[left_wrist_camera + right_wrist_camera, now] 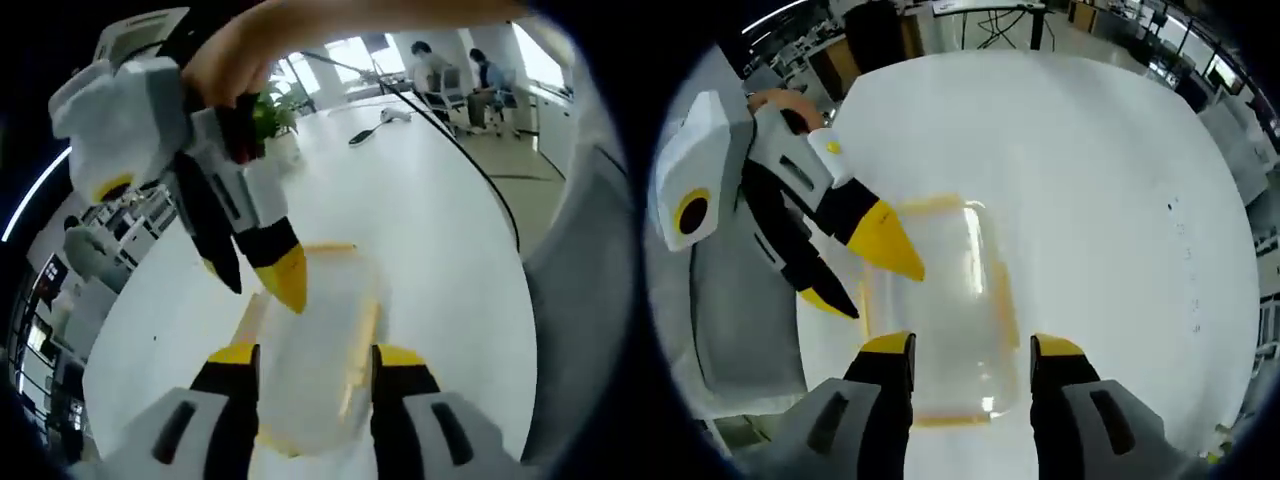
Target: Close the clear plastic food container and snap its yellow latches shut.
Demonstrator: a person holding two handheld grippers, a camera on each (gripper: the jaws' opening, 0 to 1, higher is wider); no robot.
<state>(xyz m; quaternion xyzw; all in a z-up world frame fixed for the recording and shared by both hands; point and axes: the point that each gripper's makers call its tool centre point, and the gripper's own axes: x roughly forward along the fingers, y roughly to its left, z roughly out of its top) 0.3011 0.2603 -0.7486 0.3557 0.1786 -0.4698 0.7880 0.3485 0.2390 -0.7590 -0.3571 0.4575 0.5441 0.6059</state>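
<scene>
Clear container (940, 310) with its lid on sits on the white table (1090, 180), contents indiscernible, between both spread tools (312, 365) (970, 360).

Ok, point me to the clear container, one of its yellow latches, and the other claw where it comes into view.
clear container (940, 300): right gripper view, middle of the lid.
yellow latch (1003, 295): right gripper view, strip along its right edge.
left claw (862, 263): right gripper view, between its yellow tips.

Clear glossy plastic container (940, 310), smooth white table (1090, 180)
</scene>
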